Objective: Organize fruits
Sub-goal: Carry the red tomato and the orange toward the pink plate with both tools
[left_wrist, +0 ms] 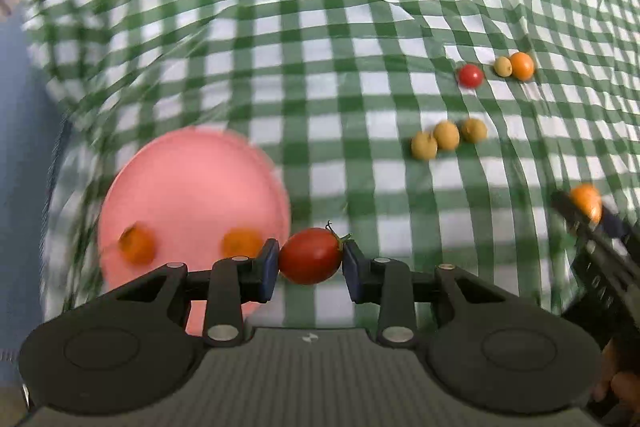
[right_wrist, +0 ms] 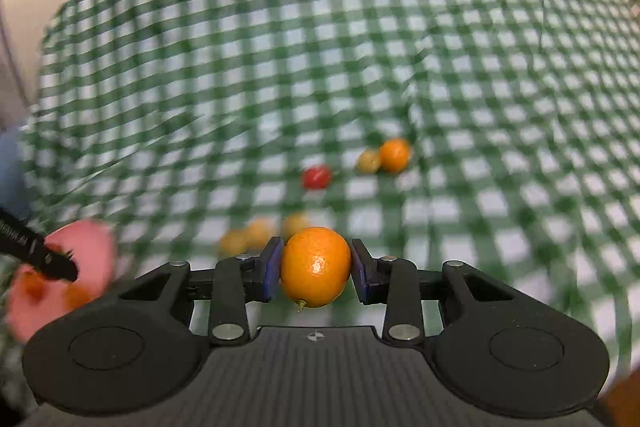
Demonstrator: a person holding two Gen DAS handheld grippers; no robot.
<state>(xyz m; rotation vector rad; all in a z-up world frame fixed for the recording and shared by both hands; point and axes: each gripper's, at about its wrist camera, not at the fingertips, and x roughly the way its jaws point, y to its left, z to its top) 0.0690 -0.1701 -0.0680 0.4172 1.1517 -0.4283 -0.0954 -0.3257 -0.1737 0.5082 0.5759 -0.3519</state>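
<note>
green-and-white checked cloth (left_wrist: 320, 87), pink plate (left_wrist: 192, 187), red tomato (left_wrist: 310, 255), orange kumquat (right_wrist: 316, 267).

Two tomatoes (left_wrist: 310, 255), four kumquats (left_wrist: 522, 65), four longans (left_wrist: 446, 135).

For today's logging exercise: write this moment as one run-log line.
left tool: shut on red tomato | right tool: shut on kumquat | pink plate: two orange fruits

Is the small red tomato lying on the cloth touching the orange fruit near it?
Apart. The left wrist view shows checked cloth between the small red tomato and the orange fruit, with a yellowish fruit beside the orange one.
</note>
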